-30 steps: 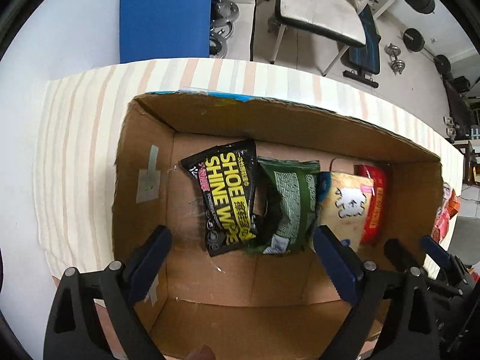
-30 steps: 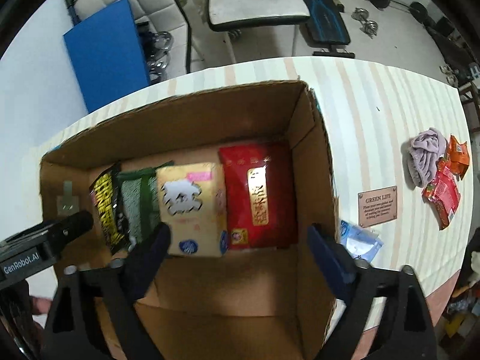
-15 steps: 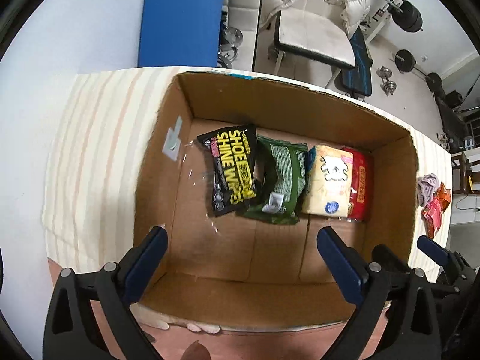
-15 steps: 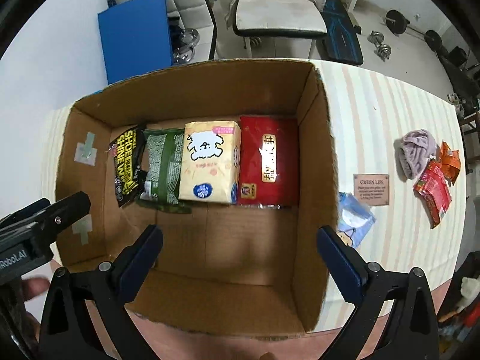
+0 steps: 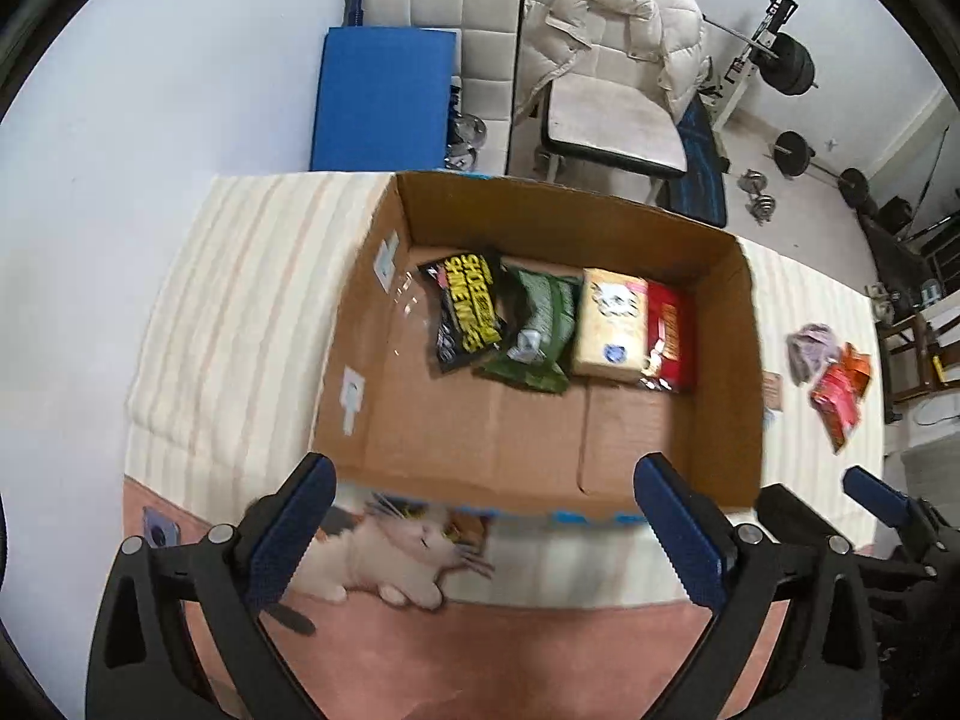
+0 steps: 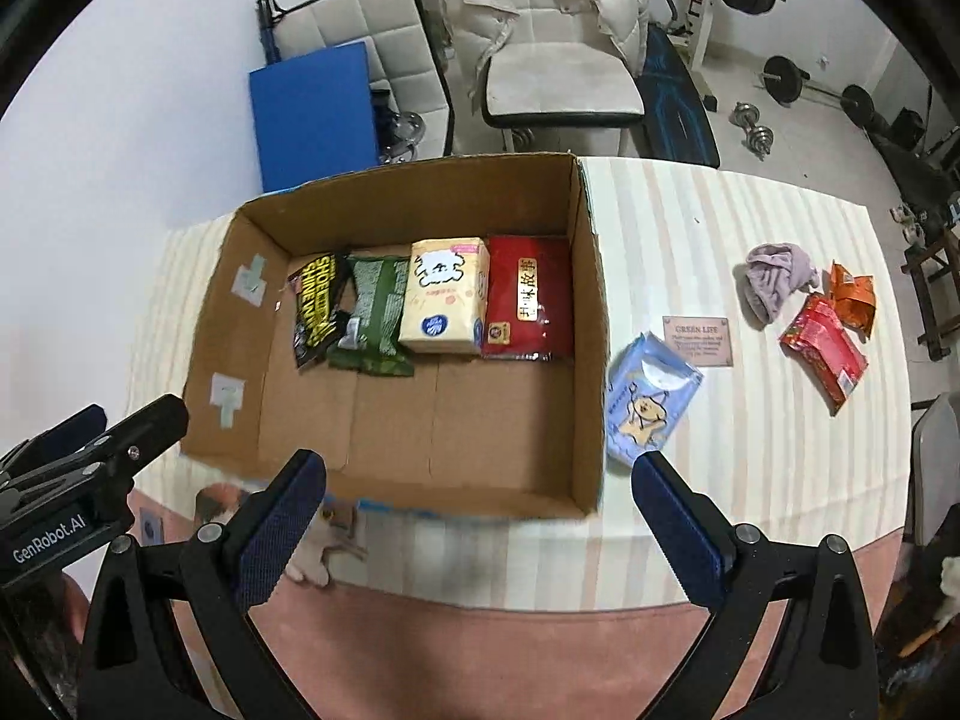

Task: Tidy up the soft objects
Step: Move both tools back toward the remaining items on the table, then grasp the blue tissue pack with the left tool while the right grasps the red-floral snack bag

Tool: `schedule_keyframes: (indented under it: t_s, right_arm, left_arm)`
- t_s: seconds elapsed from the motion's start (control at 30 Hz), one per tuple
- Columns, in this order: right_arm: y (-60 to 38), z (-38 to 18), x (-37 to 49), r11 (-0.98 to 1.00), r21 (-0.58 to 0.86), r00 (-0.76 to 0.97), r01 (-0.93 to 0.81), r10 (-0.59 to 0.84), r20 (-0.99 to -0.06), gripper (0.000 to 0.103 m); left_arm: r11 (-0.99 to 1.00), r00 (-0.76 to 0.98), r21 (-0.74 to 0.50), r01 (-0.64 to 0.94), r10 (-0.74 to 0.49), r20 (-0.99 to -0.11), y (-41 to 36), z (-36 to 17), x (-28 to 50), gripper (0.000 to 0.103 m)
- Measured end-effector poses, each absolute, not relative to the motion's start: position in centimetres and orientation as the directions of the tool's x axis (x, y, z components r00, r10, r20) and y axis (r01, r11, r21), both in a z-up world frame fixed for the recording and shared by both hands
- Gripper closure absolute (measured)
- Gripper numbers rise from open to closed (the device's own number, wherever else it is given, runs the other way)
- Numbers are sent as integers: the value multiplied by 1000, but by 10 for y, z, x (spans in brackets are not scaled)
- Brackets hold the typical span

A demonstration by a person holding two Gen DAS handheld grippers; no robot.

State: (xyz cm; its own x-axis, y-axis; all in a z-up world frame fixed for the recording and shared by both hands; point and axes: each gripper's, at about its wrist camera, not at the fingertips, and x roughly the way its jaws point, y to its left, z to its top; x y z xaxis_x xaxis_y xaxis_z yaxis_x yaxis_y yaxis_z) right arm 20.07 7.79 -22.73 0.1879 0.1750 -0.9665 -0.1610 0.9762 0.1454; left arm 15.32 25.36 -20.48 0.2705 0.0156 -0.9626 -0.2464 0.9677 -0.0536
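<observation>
Both grippers, left gripper and right gripper, jaws apart, empty, above box. Four packs inside; next likely blue pack on bench.

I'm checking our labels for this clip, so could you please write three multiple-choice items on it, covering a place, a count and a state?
1. Where does the light blue packet lie?
A. Inside the cardboard box
B. On the striped tablecloth just outside the box's right wall
C. On the chair

2. How many packets lie in the cardboard box?
A. Two
B. Four
C. Six

3. How does the right gripper stand?
A. Shut on the red packet
B. Shut on nothing
C. Open and empty

Answers:
1. B: in the right wrist view it rests on the striped tablecloth against the outside of the box.
2. B: a black packet, a green packet, a cream packet and a red packet sit in a row along the far wall.
3. C: its jaws are wide apart with nothing between them.
</observation>
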Motion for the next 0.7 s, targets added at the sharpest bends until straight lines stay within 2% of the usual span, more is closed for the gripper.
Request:
schedule_keyframes:
  t_s: [0.4, 0.53, 0.7]
  right_arm:
    - [35, -190, 175, 965, 219, 233, -146, 249, -940, 0]
    - [-20, -181, 180, 966, 252, 274, -62, 259, -926, 0]
    - [-105, -183, 195, 970, 231, 285, 72, 202, -937, 0]
  left_arm:
    - [982, 358, -1, -190, 68, -931, 207, -157, 140, 1]
    - [996, 357, 13, -87, 44, -933, 164, -153, 163, 1]
    - [987, 314, 74, 141, 26, -949, 71, -170, 220, 1]
